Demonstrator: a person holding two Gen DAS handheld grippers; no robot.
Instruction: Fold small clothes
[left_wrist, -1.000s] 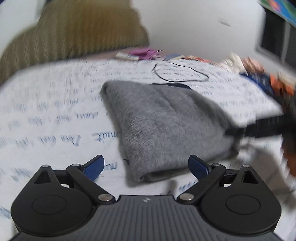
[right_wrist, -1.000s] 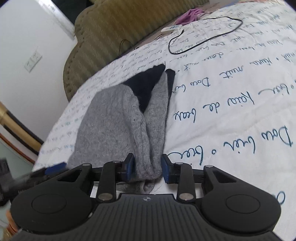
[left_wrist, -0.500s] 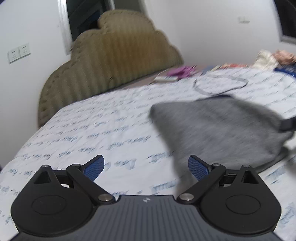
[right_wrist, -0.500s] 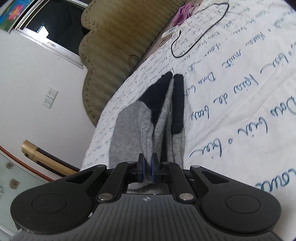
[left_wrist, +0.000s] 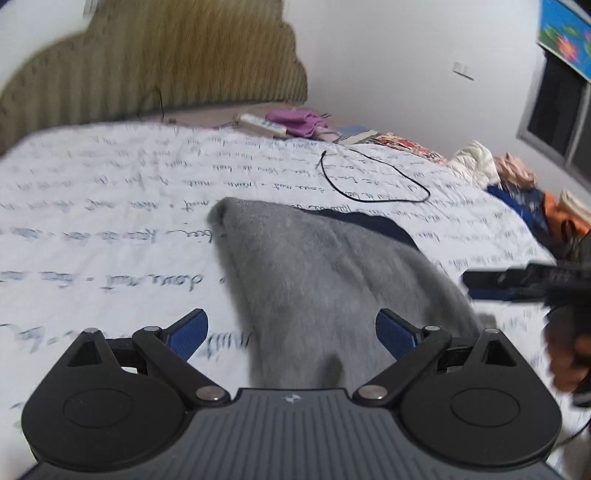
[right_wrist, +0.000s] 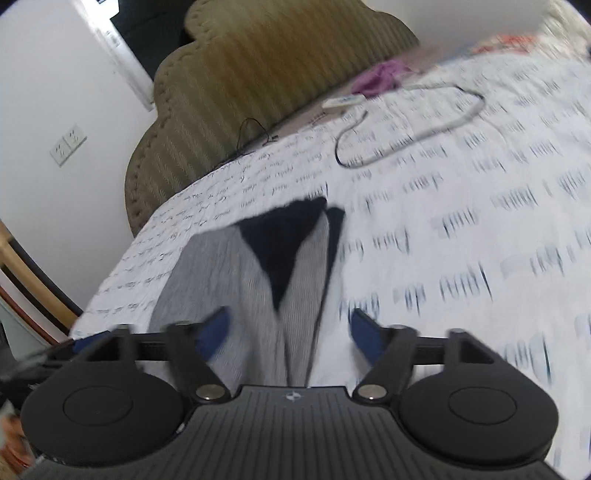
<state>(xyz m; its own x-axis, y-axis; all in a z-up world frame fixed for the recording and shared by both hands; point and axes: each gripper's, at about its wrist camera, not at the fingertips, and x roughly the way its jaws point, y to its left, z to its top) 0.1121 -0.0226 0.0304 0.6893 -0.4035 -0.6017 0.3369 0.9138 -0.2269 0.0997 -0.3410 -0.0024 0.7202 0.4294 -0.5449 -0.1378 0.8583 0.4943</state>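
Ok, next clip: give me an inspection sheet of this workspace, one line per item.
Surface: bed with a white cover printed in blue script.
Job's things: grey garment with a dark navy part, lying on the cover.
Clutter: purple cloth, white strip-like thing, heap of clothes at the far edge.
Grippers: left gripper open, nothing pinched; right gripper opening, garment between the pads but not pressed.
Cables: black cable looped on the cover.
Surroundings: olive headboard, wall sockets, window.
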